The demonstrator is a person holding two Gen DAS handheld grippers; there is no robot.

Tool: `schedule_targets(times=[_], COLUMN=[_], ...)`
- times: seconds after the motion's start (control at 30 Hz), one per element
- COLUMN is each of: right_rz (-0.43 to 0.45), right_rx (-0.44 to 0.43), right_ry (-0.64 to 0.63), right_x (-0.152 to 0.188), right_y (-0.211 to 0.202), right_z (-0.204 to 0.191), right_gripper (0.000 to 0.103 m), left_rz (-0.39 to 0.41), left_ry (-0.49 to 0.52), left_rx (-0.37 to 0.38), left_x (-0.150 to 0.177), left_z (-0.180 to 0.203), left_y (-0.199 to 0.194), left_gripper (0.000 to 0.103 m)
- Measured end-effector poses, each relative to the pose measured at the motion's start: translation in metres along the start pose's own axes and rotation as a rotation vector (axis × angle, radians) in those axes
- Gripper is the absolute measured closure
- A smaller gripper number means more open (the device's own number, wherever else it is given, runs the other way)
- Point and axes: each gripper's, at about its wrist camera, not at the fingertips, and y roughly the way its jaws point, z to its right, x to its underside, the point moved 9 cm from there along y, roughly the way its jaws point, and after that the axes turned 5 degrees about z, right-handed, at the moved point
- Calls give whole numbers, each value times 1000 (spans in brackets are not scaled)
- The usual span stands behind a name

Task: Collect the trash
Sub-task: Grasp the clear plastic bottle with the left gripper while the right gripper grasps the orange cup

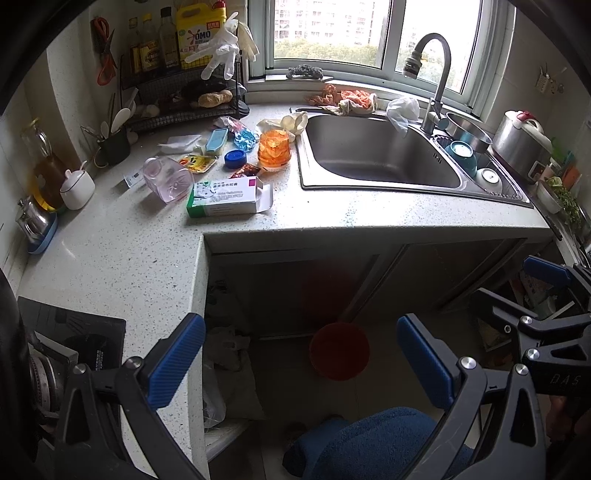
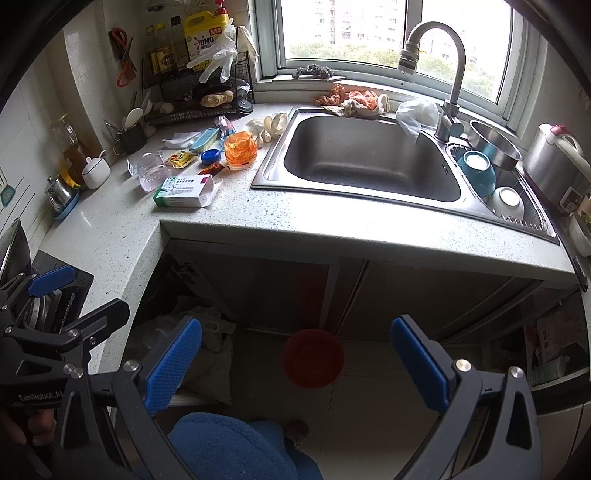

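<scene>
The counter (image 1: 122,258) carries the litter in a cluster left of the sink (image 1: 380,155). Nearest lies the opened medicine box (image 1: 229,197), long axis running left-right, ahead and left of both tongs. The left tongs (image 1: 301,363) look nearer; the right tongs (image 2: 295,365) gape equally wide, both empty.

I read "OMO" on the yellow detergent jug (image 1: 200,33) at 11 o'clock, "GenRobot.AI" on the left gripper (image 2: 40,397), "DAS" on the right gripper (image 1: 565,380).
</scene>
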Motion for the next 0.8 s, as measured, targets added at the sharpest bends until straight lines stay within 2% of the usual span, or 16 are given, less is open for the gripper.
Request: schedule_targets(times=[0.17,0.43,0.63,0.8], right_rz=[6,-3,-12,-48], right_rx=[-45,-122,-159,-172], right_ry=[-24,-102,-179,-228], right_x=[-23,-71,-125,-166], right_y=[13,55,108,155], right_z=[-10,-39,-70,-97], right_gripper=[0,0,0,0], left_rz=[7,-3,-23,-60], left_ry=[-5,-58,-130,-246], left_rx=[-38,-117,-161,-214], left_x=[-18,-61,-103,-135], left_z=[-14,-59,-108,-163], left_y=[3,28,71,109], left_gripper=[0,0,0,0])
